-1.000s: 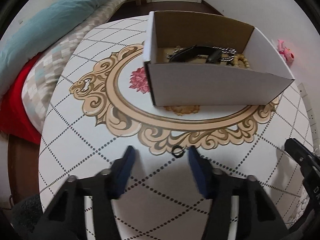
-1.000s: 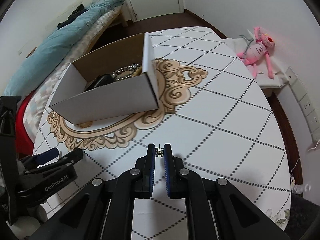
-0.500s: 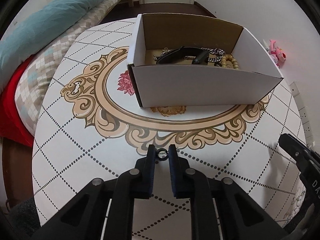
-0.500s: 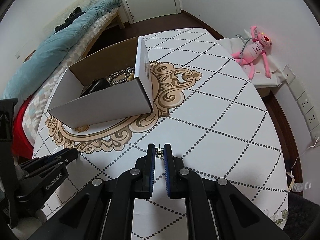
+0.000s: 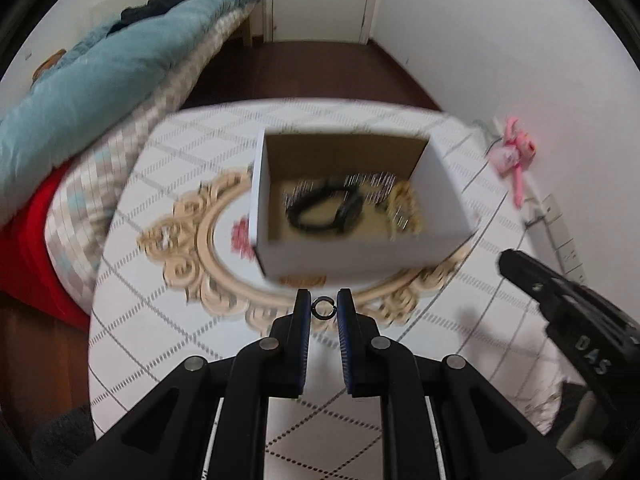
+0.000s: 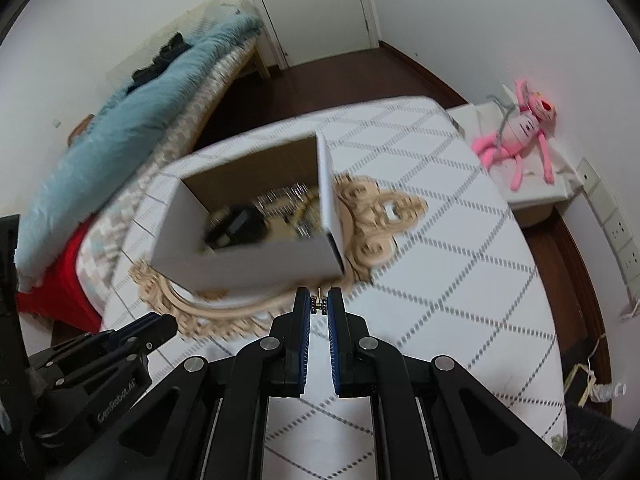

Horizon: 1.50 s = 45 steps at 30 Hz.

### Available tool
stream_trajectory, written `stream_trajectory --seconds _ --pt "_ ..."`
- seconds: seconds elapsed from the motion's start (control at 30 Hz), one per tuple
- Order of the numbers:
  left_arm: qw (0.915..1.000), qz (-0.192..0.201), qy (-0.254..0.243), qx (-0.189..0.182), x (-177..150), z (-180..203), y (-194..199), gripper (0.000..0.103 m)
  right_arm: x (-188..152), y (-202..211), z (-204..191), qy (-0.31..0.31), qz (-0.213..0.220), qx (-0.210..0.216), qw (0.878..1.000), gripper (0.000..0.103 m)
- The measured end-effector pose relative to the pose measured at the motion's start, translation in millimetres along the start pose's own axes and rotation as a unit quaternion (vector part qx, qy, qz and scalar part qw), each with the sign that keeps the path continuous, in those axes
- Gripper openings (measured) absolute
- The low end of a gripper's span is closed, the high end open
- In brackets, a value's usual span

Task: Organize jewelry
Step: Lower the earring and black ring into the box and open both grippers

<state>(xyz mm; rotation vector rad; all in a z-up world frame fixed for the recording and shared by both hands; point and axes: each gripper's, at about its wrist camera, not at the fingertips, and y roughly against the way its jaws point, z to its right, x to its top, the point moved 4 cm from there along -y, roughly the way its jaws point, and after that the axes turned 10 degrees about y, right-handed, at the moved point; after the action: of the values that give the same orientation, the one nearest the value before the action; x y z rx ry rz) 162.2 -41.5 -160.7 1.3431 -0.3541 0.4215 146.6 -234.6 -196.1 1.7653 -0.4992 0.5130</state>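
Ring [image 5: 323,308] sits pinched between left gripper [image 5: 323,309] tips; right gripper [image 6: 319,306] clamps a small stud [image 6: 319,306].

Quick count from what we can see: two grippers, the left gripper [image 5: 323,307] and the right gripper [image 6: 319,305]. One small dark ring [image 5: 323,308], and one tiny metal piece [image 6: 319,305] that's too small for us to identify. One cardboard box [image 5: 360,254], one table [image 6: 460,248]. Inside the box we count one black strap-like piece [image 5: 324,210], one silvery chain [image 5: 370,184] and one string of tan beads [image 5: 406,208], though it's blurry. One pink plush toy [image 6: 520,130], one blue blanket [image 5: 80,92], one door [image 6: 312,4].
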Motion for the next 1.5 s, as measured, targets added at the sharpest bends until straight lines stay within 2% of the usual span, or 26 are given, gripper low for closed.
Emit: stream_trajectory --seconds 0.13,0.27,0.47,0.67,0.7,0.73,0.77,0.8,0.87,1.03,1.1,1.17,1.23,1.27,1.3,1.33,1.37,1.43,1.5 --pt "0.9998 0.010 0.003 -0.018 29.6 6.4 10.7 0.010 34.7 8.7 -7.0 0.009 0.018 0.018 1.000 0.009" --pt "0.9988 -0.019 0.019 -0.041 58.3 5.4 -5.0 0.010 64.9 2.2 -11.8 0.023 0.012 0.035 0.999 0.009" --pt "0.9955 -0.075 0.041 -0.040 90.0 -8.0 -44.0 0.011 96.1 -48.1 -17.5 0.042 -0.061 0.065 0.995 0.009" --pt "0.9934 -0.101 0.051 -0.021 111.8 -17.2 -55.4 0.014 101.6 -89.1 -18.7 0.047 -0.131 0.079 0.987 0.010" --pt "0.9935 -0.100 0.051 -0.021 113.9 -17.8 -55.2 0.015 102.3 -93.5 -19.0 0.049 -0.141 0.080 0.986 0.011" --pt "0.9937 -0.099 0.051 -0.016 115.6 -19.2 -55.0 0.017 102.7 -95.6 -18.6 0.047 -0.146 0.082 0.985 0.017" --pt "0.9939 -0.098 0.050 -0.011 117.4 -20.3 -55.0 0.026 103.1 -96.3 -18.1 0.046 -0.148 0.082 0.985 0.023" --pt "0.9944 -0.094 0.048 -0.006 118.3 -21.5 -54.1 0.042 103.6 -95.2 -17.1 0.045 -0.146 0.078 0.985 0.032" --pt "0.9952 -0.084 0.050 0.005 118.7 -25.8 -51.1 0.063 104.9 -92.3 -15.9 0.043 -0.144 0.079 0.986 0.033" --pt "0.9957 -0.074 0.050 0.024 113.8 -34.4 -46.2 0.066 105.3 -79.7 -12.4 0.052 -0.132 0.058 0.988 0.033" --pt "0.9959 -0.070 0.048 0.034 110.1 -37.0 -44.7 0.073 104.9 -75.5 -11.7 0.059 -0.126 0.037 0.990 0.034" --pt "0.9959 -0.064 0.043 0.046 104.0 -39.3 -42.4 0.074 102.5 -69.6 -9.0 0.066 -0.119 0.017 0.991 0.042" --pt "0.9958 -0.059 0.041 0.056 97.8 -40.9 -40.2 0.074 99.0 -65.9 -6.8 0.074 -0.116 -0.009 0.990 0.056" --pt "0.9958 -0.056 0.039 0.060 94.7 -41.4 -39.3 0.077 96.8 -64.2 -5.9 0.078 -0.115 -0.019 0.990 0.056" --pt "0.9957 -0.055 0.036 0.065 91.6 -42.1 -38.9 0.088 94.2 -63.3 -5.4 0.082 -0.115 -0.028 0.990 0.056" --pt "0.9954 -0.054 0.034 0.072 87.1 -42.8 -38.8 0.094 90.8 -61.8 -4.8 0.087 -0.115 -0.039 0.989 0.061" --pt "0.9953 -0.052 0.032 0.075 84.4 -43.3 -38.7 0.102 88.6 -60.6 -3.8 0.090 -0.116 -0.044 0.988 0.067" --pt "0.9952 -0.047 0.027 0.082 78.6 -42.9 -38.8 0.103 84.2 -57.8 -2.7 0.093 -0.114 -0.059 0.987 0.096" --pt "0.9949 -0.047 0.024 0.086 72.7 -41.9 -40.2 0.103 81.4 -58.5 -2.3 0.097 -0.115 -0.069 0.986 0.102"
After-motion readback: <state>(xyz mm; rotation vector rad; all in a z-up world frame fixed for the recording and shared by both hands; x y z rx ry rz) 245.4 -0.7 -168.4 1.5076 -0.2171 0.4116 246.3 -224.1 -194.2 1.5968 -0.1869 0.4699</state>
